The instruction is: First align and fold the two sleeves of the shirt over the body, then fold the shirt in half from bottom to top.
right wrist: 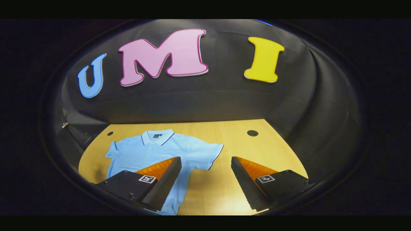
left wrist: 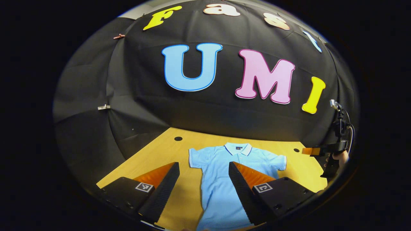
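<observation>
Your left gripper (left wrist: 203, 166) sits at the bottom of the left gripper view w/ jaws spread wide, nothing between them, hanging above the table (left wrist: 154, 150) rather than touching cloth. The shirt (left wrist: 224, 179) lies flat, face up, centre to lower centre of that frame, collar (left wrist: 238, 148) toward the booth wall, hem running off the bottom edge. Both short sleeves are spread out to the sides: one (left wrist: 196, 157) left of centre, the other (left wrist: 278, 162) right of centre. So no fold made yet, I'd say; you're at the very start.

In the right gripper view your right gripper (right wrist: 205, 165) is likewise wide apart and empty at bottom centre. The shirt (right wrist: 151, 154) sits lower left there, and the near sleeve (right wrist: 210, 154) points right into the gap between the fingers. Prob. why you hold it so: lined up on that sleeve's edge, ready for a pinch.

The right gripper also shows at the far right edge of the left gripper view (left wrist: 310, 150), w/ the hand (left wrist: 341, 158) holding it, well clear of the cloth.

Each tool over its own side makes sense: sleeves get folded inward together, so they'll land aligned. Next, as I judge it: drop to the sleeve cuffs, pinch one layer only, carry across the body. Thin knit may bunch, so go low and slow.
</observation>
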`<act>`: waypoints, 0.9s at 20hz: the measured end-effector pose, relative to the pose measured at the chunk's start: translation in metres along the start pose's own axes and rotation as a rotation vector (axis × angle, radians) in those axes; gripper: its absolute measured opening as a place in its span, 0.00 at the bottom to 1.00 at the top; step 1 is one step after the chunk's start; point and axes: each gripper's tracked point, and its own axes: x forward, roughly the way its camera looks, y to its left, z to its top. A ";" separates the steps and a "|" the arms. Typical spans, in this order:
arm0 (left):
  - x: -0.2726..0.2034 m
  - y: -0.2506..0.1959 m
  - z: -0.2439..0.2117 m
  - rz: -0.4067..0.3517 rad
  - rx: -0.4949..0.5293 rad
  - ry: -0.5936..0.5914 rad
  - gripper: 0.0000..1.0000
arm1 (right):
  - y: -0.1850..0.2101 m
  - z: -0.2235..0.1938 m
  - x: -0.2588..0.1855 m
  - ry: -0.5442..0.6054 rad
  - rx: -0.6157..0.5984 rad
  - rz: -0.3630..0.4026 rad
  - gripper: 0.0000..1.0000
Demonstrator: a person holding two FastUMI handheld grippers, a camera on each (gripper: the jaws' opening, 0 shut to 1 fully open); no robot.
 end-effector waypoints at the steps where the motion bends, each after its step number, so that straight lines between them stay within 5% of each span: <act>1: 0.003 0.002 0.000 0.013 -0.001 0.007 0.98 | -0.002 -0.006 0.016 0.033 -0.007 -0.001 0.98; 8: 0.027 0.002 -0.010 0.071 -0.005 0.073 0.98 | -0.009 -0.064 0.113 0.253 -0.019 -0.040 0.97; 15: 0.048 -0.001 -0.018 0.097 -0.021 0.126 0.98 | -0.015 -0.085 0.158 0.306 0.059 -0.074 0.94; 16: 0.050 -0.002 -0.017 0.100 -0.021 0.128 0.98 | -0.017 -0.089 0.158 0.317 0.043 -0.083 0.90; 18: 0.051 -0.004 -0.018 0.101 -0.021 0.135 0.98 | -0.012 -0.086 0.161 0.302 0.035 -0.069 0.65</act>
